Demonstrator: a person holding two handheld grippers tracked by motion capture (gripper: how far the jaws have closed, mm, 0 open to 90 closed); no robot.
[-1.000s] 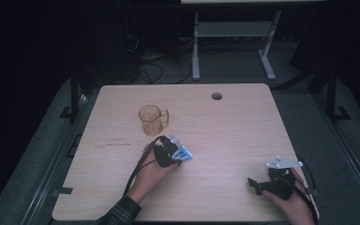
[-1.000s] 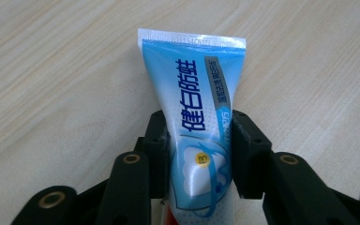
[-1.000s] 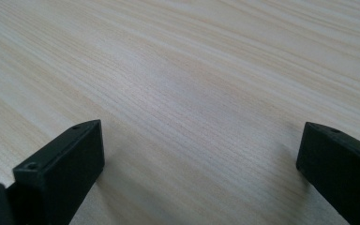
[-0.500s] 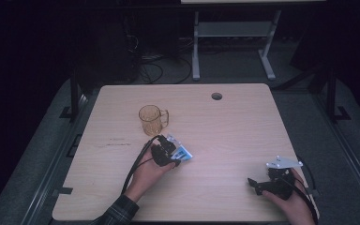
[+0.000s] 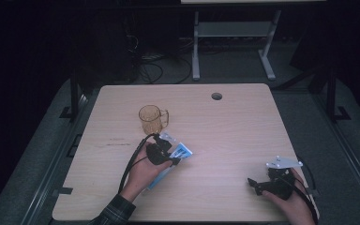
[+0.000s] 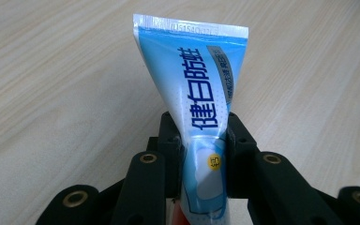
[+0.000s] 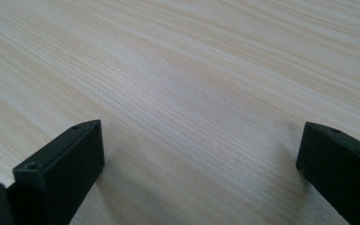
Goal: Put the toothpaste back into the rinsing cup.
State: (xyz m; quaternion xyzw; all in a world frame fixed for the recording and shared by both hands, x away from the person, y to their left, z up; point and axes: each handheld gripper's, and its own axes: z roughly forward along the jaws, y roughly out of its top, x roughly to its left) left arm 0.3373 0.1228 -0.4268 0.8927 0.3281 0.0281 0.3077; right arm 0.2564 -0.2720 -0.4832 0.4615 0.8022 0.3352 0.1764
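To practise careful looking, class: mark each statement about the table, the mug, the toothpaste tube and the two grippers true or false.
1. The left gripper clamps the toothpaste tube. True.
2. The right gripper holds the amber mug. False: its jaws stand apart over bare table.
3. The mug lies on its side. False: it stands upright.
4. The tube's crimped end points away from the left gripper. True.
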